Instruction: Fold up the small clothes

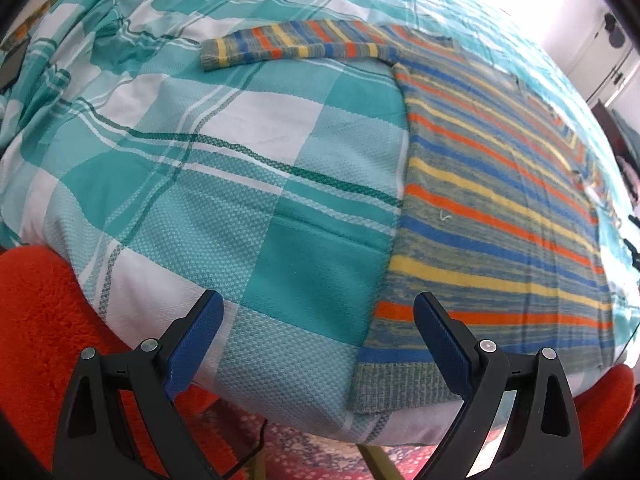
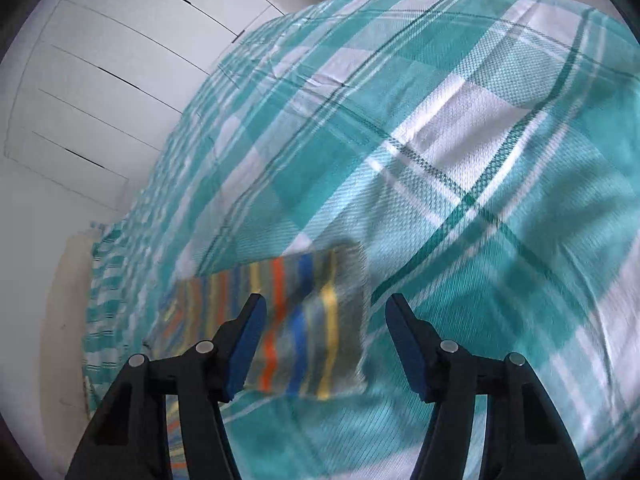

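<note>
A small striped knit sweater [image 1: 496,184] in grey, orange, yellow and blue lies flat on the bed, hem toward me. One sleeve [image 1: 288,46] stretches out to the left at the far end. My left gripper [image 1: 318,308] is open and empty, hovering above the bed's near edge beside the sweater's lower left corner. In the right wrist view, the other sleeve's cuff end [image 2: 304,320] lies on the cover. My right gripper [image 2: 324,308] is open and empty just above that cuff. The view is blurred.
The bed has a teal and white checked cover [image 1: 224,184] [image 2: 460,160]. An orange fluffy rug [image 1: 40,320] and a patterned carpet [image 1: 312,456] lie below the bed's edge. A white wardrobe [image 2: 104,64] stands past the bed's far side.
</note>
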